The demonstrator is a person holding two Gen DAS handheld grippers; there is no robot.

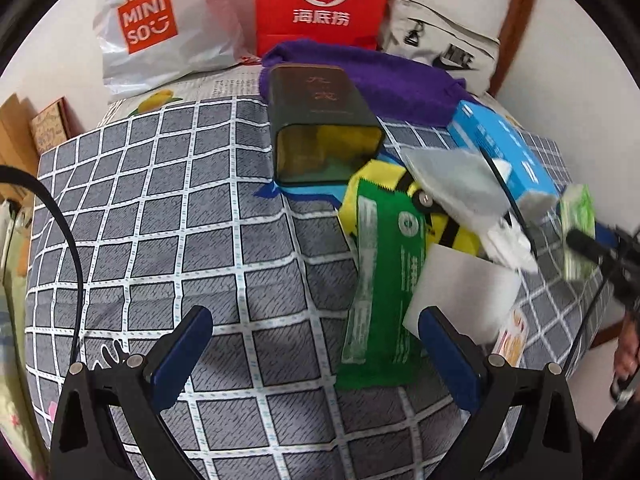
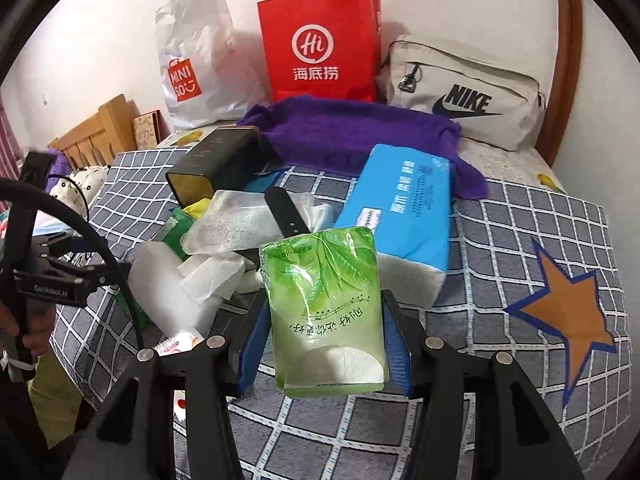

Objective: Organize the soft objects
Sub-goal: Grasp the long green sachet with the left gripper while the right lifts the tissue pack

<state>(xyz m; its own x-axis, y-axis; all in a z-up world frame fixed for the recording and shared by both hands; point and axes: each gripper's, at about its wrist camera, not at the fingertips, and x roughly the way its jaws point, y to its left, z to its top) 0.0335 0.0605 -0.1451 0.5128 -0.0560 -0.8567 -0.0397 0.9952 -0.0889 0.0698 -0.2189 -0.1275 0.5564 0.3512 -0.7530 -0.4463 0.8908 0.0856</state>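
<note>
Even indoor light, fisheye-warped edges — slight blur

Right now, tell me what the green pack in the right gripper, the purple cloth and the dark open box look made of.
Green tissue pack, held in the right gripper: thin glossy plastic film, wrinkled with glare, white tissue showing through. Purple cloth: fuzzy, matte terry or fleece, probably a towel. Dark box: likely metal tin; smooth sheen, and its inner walls reflect yellow.
</note>
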